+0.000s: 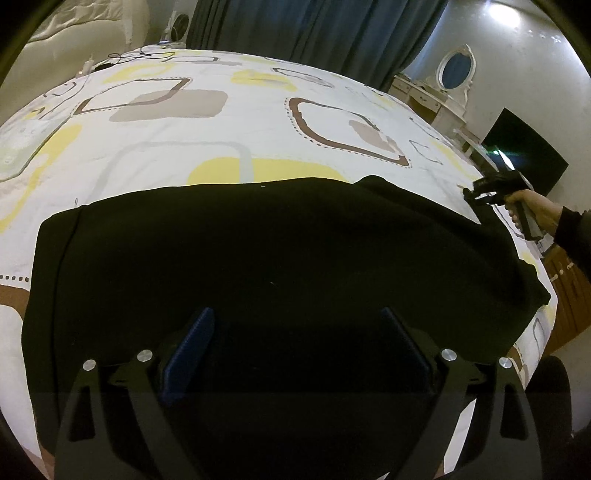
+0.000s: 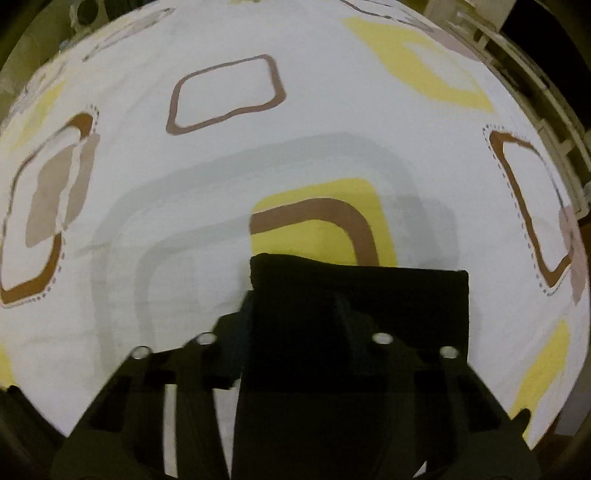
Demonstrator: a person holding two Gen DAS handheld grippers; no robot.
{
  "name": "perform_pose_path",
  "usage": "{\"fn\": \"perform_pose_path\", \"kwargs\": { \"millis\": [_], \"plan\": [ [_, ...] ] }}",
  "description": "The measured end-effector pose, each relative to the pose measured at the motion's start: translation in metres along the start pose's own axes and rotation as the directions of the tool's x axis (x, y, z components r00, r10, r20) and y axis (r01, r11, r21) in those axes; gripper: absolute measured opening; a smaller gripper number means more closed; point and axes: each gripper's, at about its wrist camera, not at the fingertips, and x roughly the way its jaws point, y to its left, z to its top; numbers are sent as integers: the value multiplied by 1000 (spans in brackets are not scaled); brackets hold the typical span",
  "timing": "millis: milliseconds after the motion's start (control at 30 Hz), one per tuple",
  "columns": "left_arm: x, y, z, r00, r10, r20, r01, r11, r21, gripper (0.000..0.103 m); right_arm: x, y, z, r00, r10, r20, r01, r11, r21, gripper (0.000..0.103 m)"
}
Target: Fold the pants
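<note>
Black pants (image 1: 258,251) lie spread across the near part of the bed. My left gripper (image 1: 295,332) is open, its blue-padded fingers (image 1: 192,343) wide apart just above the dark cloth, holding nothing. My right gripper (image 1: 476,197) is shut on the pants' far right edge and lifts it slightly off the bed. In the right wrist view the gripper (image 2: 295,291) pinches a black flap of the pants (image 2: 362,295), which covers the fingers.
The bed has a white cover (image 1: 221,125) with yellow, brown and grey shapes. Blue curtains (image 1: 314,29) hang behind. A white dresser with an oval mirror (image 1: 456,68) and a dark screen (image 1: 524,151) stand at right. Cables (image 1: 122,59) lie at the far left.
</note>
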Motion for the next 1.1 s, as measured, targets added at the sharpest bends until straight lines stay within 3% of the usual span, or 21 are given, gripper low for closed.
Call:
{"fn": "perform_pose_path", "kwargs": {
  "millis": [100, 267, 433, 600, 667, 833, 967, 1100],
  "plan": [
    [2, -2, 0, 1000, 8, -1, -8, 1000, 3, 91, -8, -16, -4, 997, 72, 18, -73, 997, 37, 10],
    [5, -4, 2, 1000, 23, -8, -23, 1000, 3, 91, -39, -52, -21, 975, 193, 106, -204, 974, 97, 8],
    [8, -6, 3, 999, 49, -15, -49, 999, -7, 91, -87, -107, -45, 926, 299, 231, -335, 932, 137, 7],
    [11, -11, 4, 996, 88, -28, -88, 996, -3, 91, -124, -191, -91, 841, 398, 367, -487, 853, 190, 7],
    [12, -12, 5, 994, 102, -31, -102, 995, 0, 91, -131, -230, -119, 826, 396, 402, -511, 826, 236, 7],
    [14, -15, 5, 991, 128, -31, -129, 992, -12, 91, -115, -291, -185, 830, 391, 399, -529, 778, 340, 7],
    [16, -18, 5, 988, 151, -42, -151, 988, -7, 91, -85, -311, -227, 833, 413, 368, -544, 730, 413, 7],
    [17, -19, 7, 985, 165, -52, -165, 986, -9, 91, -72, -319, -258, 823, 418, 384, -562, 693, 451, 8]
  ]
}}
